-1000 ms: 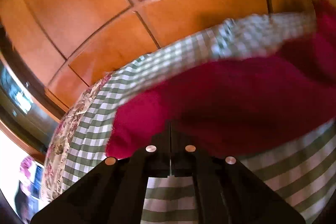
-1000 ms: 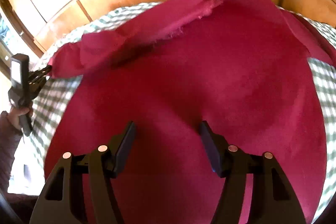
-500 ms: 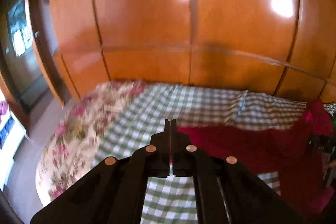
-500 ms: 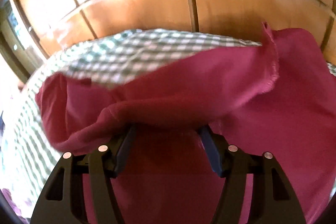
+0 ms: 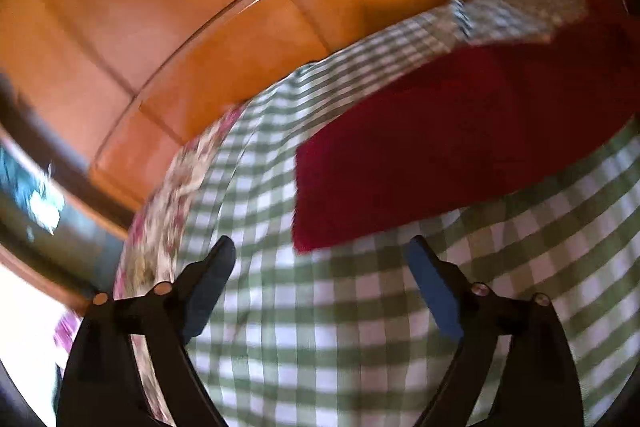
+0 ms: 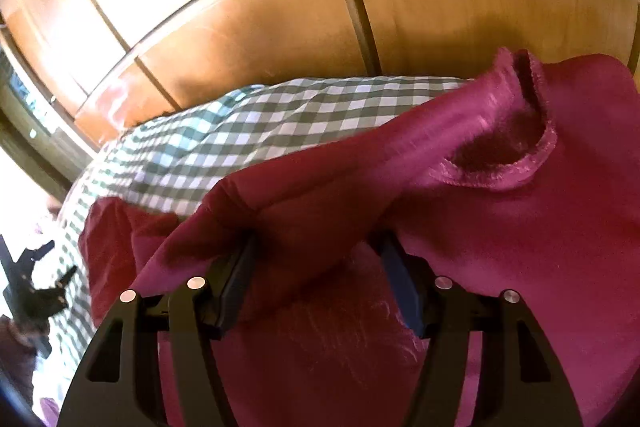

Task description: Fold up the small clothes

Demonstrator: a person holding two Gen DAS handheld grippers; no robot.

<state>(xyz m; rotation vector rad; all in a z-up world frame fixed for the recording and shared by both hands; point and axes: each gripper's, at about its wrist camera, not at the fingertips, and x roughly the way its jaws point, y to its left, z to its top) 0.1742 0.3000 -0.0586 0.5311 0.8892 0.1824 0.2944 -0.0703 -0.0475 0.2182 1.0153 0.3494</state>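
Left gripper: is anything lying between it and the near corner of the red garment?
Nothing visible. The left gripper is open over bare checked bedsheet, and the red garment corner lies just ahead of its fingertips.

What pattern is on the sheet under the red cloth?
Green and white checks on the sheet, clearest in the left wrist view, below the red cloth.

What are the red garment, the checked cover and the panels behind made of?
Garment: soft woven or knit cloth with a slight sheen, going by its limp folds and fuzzy rolled edge; fibre unclear. Cover: thin woven fabric, green-and-white check, matte, lightly wrinkled. Panels: wood or wood veneer with a glossy varnish; grain and bright window glare show.
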